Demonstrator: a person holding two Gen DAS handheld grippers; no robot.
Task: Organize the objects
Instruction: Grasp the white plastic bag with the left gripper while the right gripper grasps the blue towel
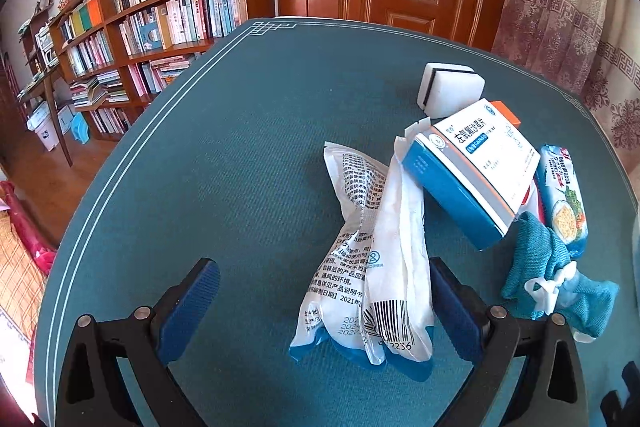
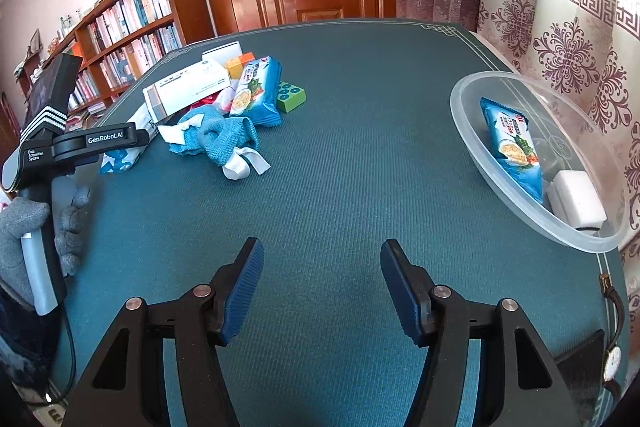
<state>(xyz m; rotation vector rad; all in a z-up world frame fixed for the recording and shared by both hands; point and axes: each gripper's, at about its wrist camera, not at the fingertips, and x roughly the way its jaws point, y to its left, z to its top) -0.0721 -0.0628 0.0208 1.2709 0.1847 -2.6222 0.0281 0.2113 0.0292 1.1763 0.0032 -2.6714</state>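
Left claw (image 1: 324, 307) open around white packet (image 1: 368, 267), right claw (image 2: 322, 287) empty

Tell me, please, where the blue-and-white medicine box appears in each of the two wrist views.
Left wrist view: the medicine box is right of centre, tilted, resting on the pile beside the white plastic pouch.
Right wrist view: the medicine box is upper left, at the far end of the pile, behind the teal cloth.
Shared landmark: the snack packet lies right beside the box in both views.
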